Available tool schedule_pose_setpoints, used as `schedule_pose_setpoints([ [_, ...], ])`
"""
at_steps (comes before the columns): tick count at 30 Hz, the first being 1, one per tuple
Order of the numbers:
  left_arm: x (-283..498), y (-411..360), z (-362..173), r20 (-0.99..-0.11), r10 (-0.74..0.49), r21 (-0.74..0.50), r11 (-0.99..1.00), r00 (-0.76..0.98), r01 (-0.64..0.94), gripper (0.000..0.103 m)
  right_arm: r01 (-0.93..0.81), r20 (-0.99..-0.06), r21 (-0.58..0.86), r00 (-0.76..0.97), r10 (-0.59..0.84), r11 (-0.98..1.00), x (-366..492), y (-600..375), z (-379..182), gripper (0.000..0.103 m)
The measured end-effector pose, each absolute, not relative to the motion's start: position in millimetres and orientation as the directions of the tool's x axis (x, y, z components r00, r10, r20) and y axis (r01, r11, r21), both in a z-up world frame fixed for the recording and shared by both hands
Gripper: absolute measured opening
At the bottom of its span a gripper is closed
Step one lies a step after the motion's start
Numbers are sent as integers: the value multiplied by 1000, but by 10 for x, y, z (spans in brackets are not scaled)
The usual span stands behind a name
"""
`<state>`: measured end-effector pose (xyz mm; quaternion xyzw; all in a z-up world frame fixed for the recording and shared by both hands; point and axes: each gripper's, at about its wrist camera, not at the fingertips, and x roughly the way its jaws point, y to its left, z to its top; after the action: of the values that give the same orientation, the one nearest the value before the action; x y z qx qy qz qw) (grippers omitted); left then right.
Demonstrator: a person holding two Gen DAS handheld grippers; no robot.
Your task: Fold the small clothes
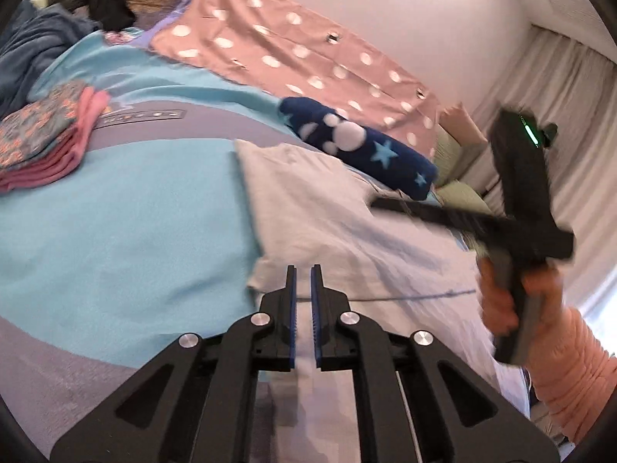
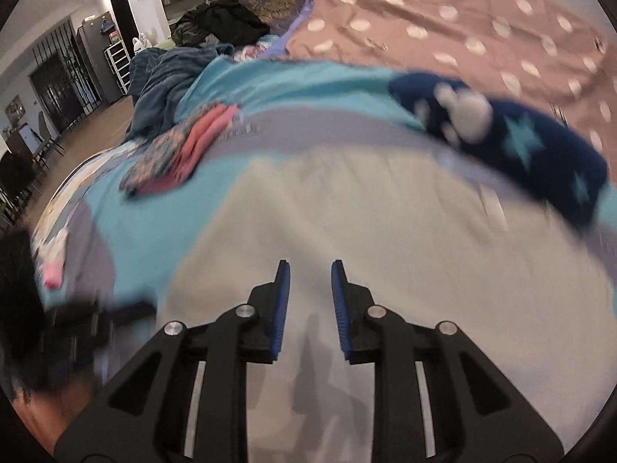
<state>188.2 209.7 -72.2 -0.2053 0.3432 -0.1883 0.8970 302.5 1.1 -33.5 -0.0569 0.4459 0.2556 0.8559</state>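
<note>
Both grippers hover over a white garment on the bed.

At far left a folded stack of floral and pink clothes lies on the turquoise bedspread. The left gripper, jaws nearly together with a narrow gap and nothing between them, sits at the near edge of the white garment. The right gripper, jaws apart and empty, hangs over the same garment. A navy star-patterned cloth lies far right.
</note>
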Motion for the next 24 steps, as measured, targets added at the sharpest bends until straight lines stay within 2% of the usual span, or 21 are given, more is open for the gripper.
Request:
schedule_pose_setpoints([
  [2, 1983, 2062, -838, -608, -450, -478, 865, 654, 150, 12, -440, -826, 139, 443, 349, 887, 2927, -206, -556, 55],
  [3, 2051, 2064, -914, -640, -448, -483, 866, 624, 128, 12, -404, -854, 127, 420, 307, 906, 2947, -262, -717, 54],
  [6, 2107, 2087, -966, -649, -461, -500, 858, 605, 117, 12, -403, -828, 113, 467, 311, 908, 2892, -253, -769, 56],
  [8, 2073, 2027, -911, -664, -413, -447, 887, 623, 112, 12, -390, -832, 105, 470, 296, 915, 2841, -215, -718, 62],
  [10, 1967, 1955, -773, -664, -335, -373, 923, 668, 92, 12, -385, -821, 99, 490, 294, 917, 2702, -255, -599, 62],
  [13, 1877, 1870, -545, -631, -267, -288, 952, 728, 100, 15, -372, -774, -10, 591, 229, 928, 2428, -414, -375, 62],
  [15, 1806, 1741, -352, -609, -251, -251, 961, 752, 118, 21, -341, -736, -63, 651, 187, 938, 2277, -610, -283, 62],
  [17, 1798, 1601, -235, -603, -248, -228, 964, 758, 135, 40, -292, -708, -56, 686, 169, 955, 2143, -891, -207, 62],
  [19, 1795, 1392, -147, -602, -254, -204, 966, 757, 161, 45, -228, -693, 48, 694, 197, 972, 2051, -1311, -161, 65],
  [20, 1813, 1295, -114, -608, -246, -186, 968, 755, 166, 47, -193, -685, 92, 700, 202, 977, 2027, -1504, -165, 72],
  [21, 1829, 1171, -86, -618, -237, -162, 971, 750, 173, 49, -135, -673, 154, 711, 204, 979, 1990, -1781, -173, 74],
  [23, 1823, 999, -69, -624, -239, -148, 971, 744, 187, 66, -24, -665, 244, 724, 185, 969, 1933, -2286, -229, 74],
  [24, 1830, 915, -75, -623, -246, -152, 969, 742, 194, 71, 52, -671, 292, 723, 166, 955, 1899, -2599, -286, 74],
])
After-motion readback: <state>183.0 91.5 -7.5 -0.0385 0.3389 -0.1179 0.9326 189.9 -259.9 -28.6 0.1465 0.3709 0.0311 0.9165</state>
